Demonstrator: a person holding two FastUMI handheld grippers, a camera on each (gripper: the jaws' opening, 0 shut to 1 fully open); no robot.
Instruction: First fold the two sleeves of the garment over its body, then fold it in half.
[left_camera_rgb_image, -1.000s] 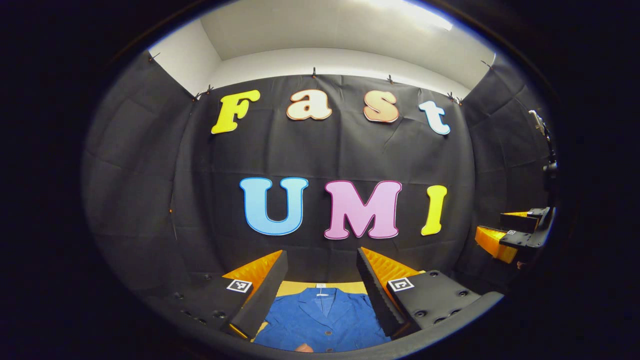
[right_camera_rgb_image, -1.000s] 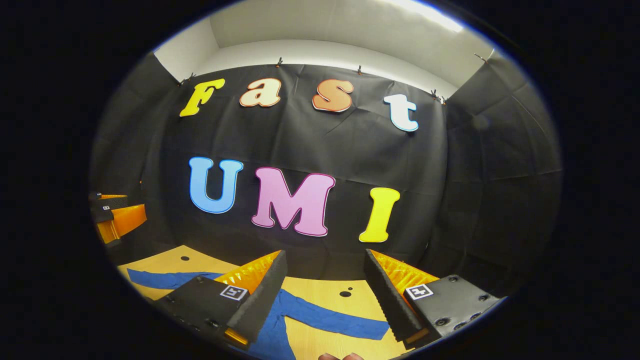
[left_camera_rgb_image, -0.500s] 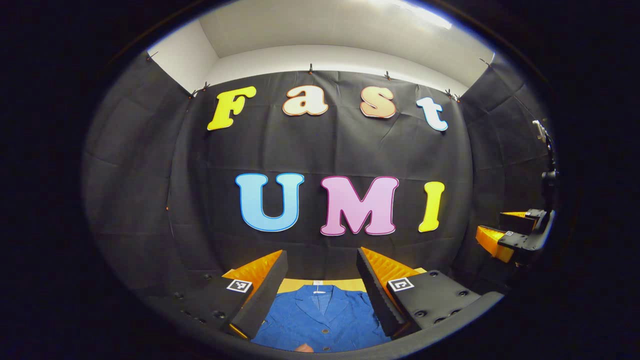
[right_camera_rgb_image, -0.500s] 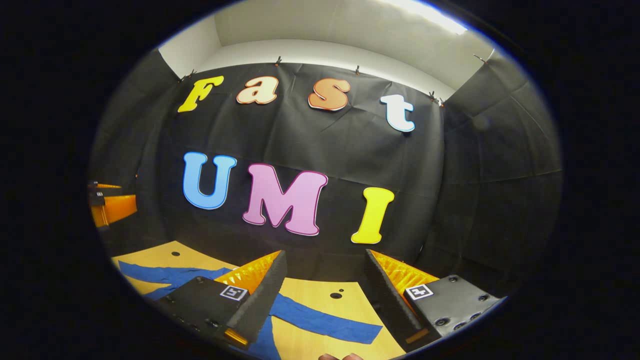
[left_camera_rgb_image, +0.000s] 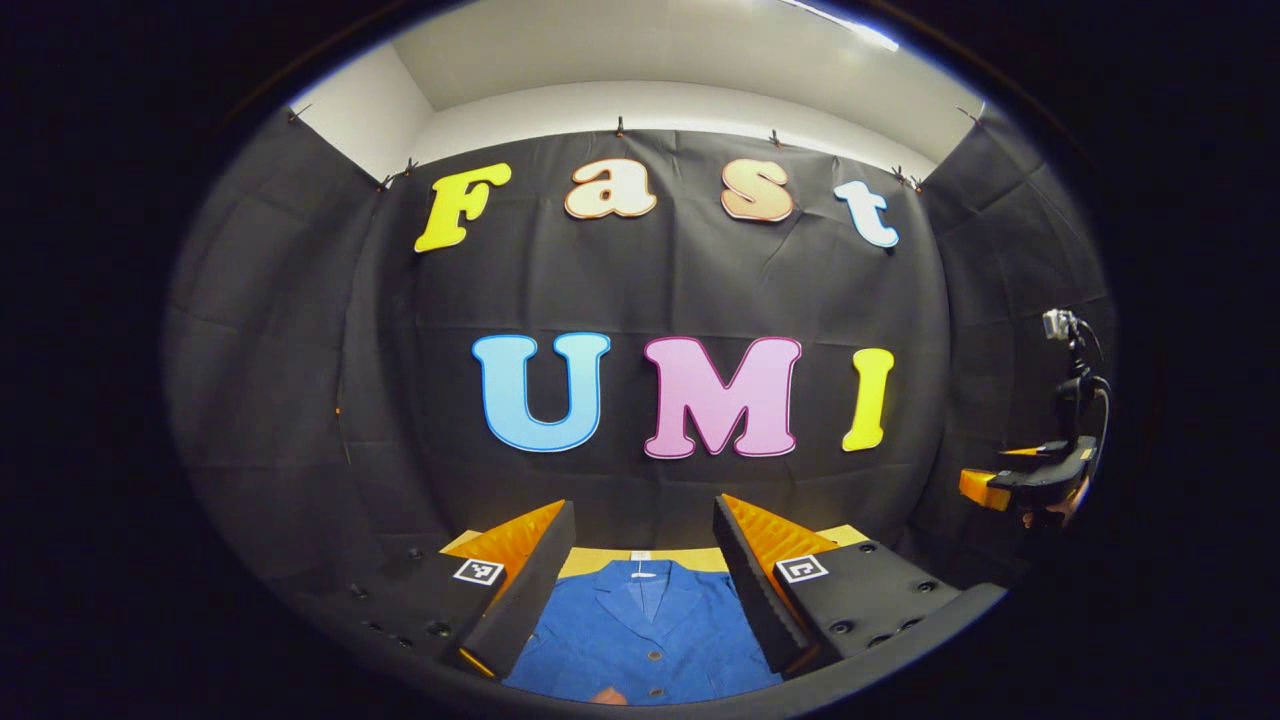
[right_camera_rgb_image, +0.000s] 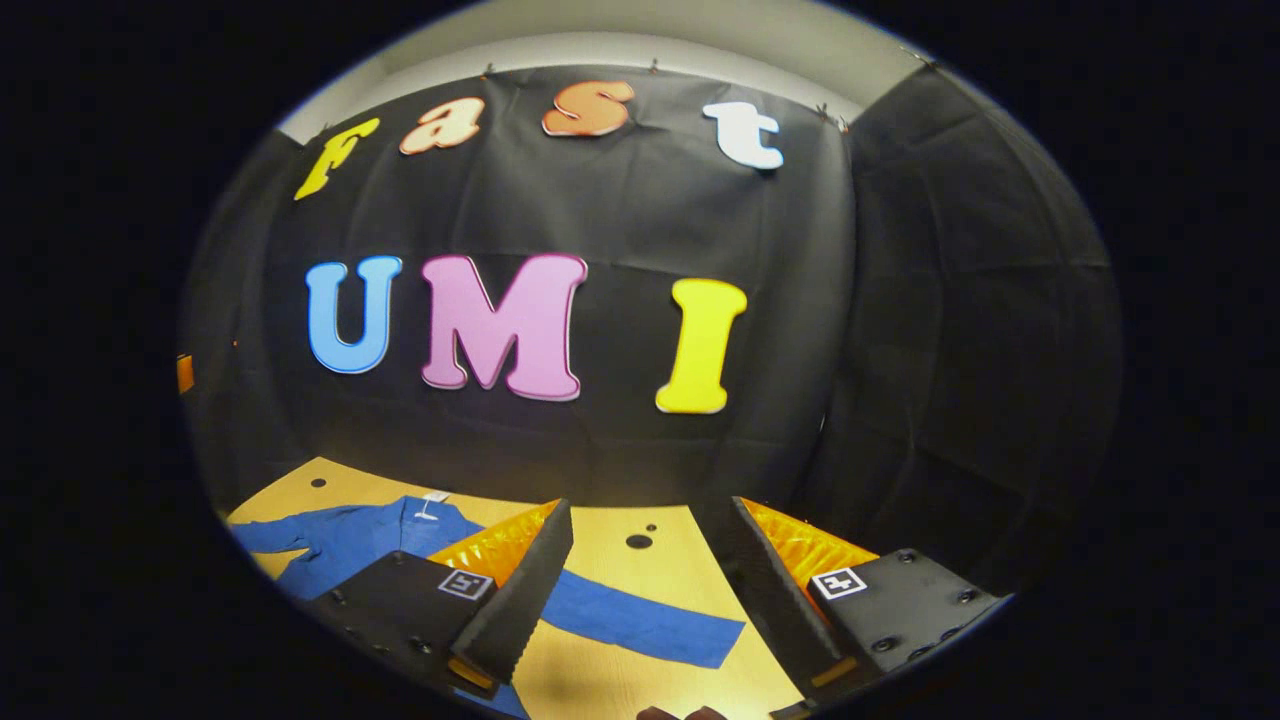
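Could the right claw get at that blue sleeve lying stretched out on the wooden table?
Probably yes. The right claw is open, and the blue sleeve lies flat on the light wooden table just ahead of it, with nothing in between.

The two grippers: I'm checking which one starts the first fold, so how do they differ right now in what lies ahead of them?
The left gripper faces the blue garment's collar and buttoned front; the right gripper faces a sleeve spread flat across the wooden table. The left sits over the body's middle, the right out beside it. Both are open, holding nothing, clear of the cloth.
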